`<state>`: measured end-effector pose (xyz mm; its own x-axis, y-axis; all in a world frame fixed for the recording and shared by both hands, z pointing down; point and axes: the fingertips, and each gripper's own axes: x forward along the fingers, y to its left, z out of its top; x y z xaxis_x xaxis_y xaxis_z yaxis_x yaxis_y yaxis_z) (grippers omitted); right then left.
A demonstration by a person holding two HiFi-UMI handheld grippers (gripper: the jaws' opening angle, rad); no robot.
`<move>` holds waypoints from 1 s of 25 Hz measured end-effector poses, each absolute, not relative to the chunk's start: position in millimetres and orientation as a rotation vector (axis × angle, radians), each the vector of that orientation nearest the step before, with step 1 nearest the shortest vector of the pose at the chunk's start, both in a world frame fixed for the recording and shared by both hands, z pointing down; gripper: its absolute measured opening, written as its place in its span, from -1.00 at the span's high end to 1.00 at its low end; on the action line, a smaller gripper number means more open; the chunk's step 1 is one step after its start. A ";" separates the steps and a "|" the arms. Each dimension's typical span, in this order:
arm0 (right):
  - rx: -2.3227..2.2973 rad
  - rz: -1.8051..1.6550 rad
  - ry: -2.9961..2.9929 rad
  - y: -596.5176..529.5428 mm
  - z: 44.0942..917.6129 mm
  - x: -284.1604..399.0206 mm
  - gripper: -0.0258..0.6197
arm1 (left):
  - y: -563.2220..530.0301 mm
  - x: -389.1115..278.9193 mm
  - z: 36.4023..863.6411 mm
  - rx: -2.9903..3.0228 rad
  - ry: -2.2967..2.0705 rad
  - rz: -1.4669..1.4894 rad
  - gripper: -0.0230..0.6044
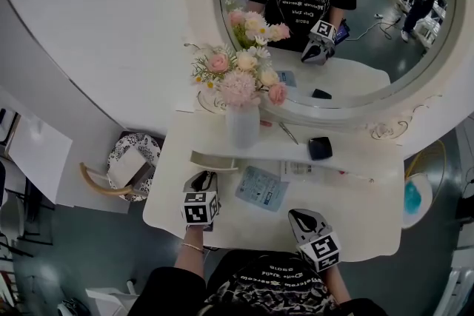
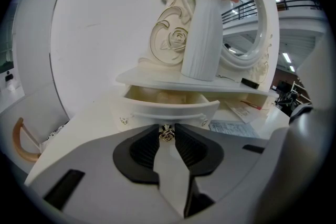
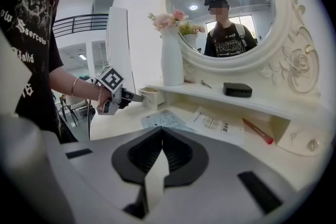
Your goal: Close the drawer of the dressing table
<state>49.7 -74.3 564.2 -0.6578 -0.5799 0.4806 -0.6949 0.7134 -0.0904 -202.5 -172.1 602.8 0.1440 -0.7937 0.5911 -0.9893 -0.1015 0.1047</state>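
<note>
Left gripper view shows my left gripper (image 2: pixel 167 131) with its jaws pinched tight on the little metal knob (image 2: pixel 167 135) of the drawer (image 2: pixel 168 106). The knob is so small that I only see a shiny bit between the black pads. The drawer sticks out, open, from under the shelf of the dressing table (image 2: pixel 79 128). Only a pale strip of its inside shows. The drawer front and the shelf hide the rest, so I cannot tell what is in it. A white vase (image 2: pixel 202 42) stands on the shelf right above. In the head view the marker cube covers the left jaws, and the drawer is just a thin strip. My right gripper (image 3: pixel 161 136) has its jaws shut together with nothing in them, near the table front and apart from the drawer. A black box (image 3: pixel 237 90) lies on the shelf.
</note>
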 end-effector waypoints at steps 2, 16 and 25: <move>1.003 0.392 -2.504 -77.2 563.6 52.0 0.88 | -174.0 -201.4 603.1 1.951 -1.701 0.541 0.61; 1.031 0.408 -2.497 -79.4 564.6 56.0 0.89 | -181.0 -202.9 603.5 1.964 -1.691 0.563 0.61; 1.051 0.425 -2.495 -81.2 564.9 58.2 0.89 | -186.4 -203.0 602.9 1.965 -1.696 0.562 0.61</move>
